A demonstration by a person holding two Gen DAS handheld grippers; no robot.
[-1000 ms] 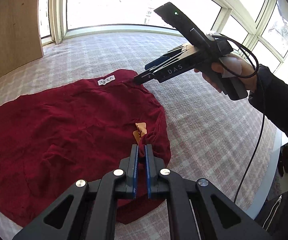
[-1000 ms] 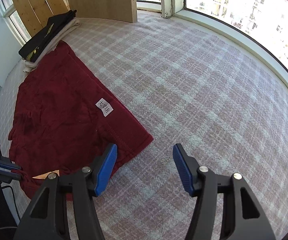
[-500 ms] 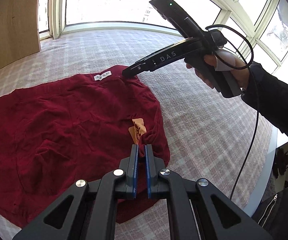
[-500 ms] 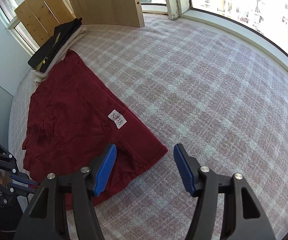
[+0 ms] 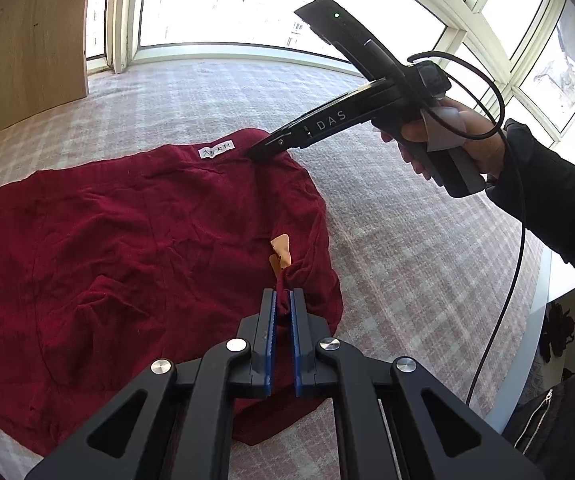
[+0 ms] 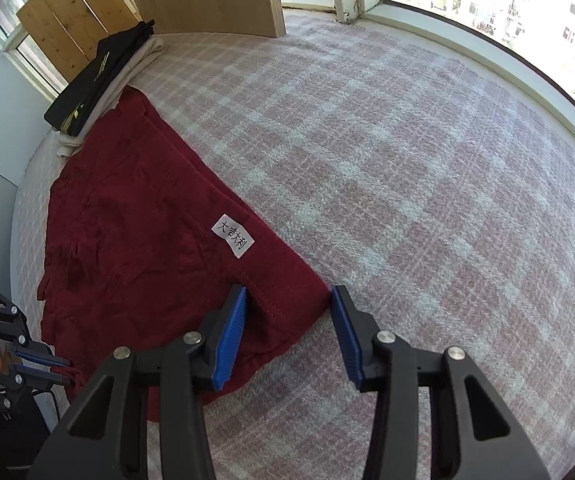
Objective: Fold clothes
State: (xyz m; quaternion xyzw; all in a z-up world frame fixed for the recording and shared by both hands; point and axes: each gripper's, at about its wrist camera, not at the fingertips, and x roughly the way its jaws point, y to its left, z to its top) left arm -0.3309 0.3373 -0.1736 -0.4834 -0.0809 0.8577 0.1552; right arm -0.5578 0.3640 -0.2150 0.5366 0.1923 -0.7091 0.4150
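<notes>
Nearest us, our left gripper (image 5: 282, 300) has its fingers clamped on a bunched fold of the red garment (image 5: 127, 248), just below an orange tag (image 5: 280, 254). The garment lies spread and wrinkled on the plaid surface (image 6: 407, 160); we cannot tell whether that is a bed or a floor covering. Farther along, our right gripper (image 6: 287, 300) has its fingers apart, straddling the corner of the hem beside the white label (image 6: 234, 236), with cloth between them but not yet pinched. We judge the risks to lie here: if the right fingers close too shallow on that corner, the hem could slip out on the lift; if they press low, they may catch the covering beneath. The left pinch holds only a small gather, so an uneven pull between the two hands could drag the garment askew and add wrinkles. Beyond, a folded stack (image 6: 99, 80) sits touching the garment's far edge; a wide sweep could disturb it.
</notes>
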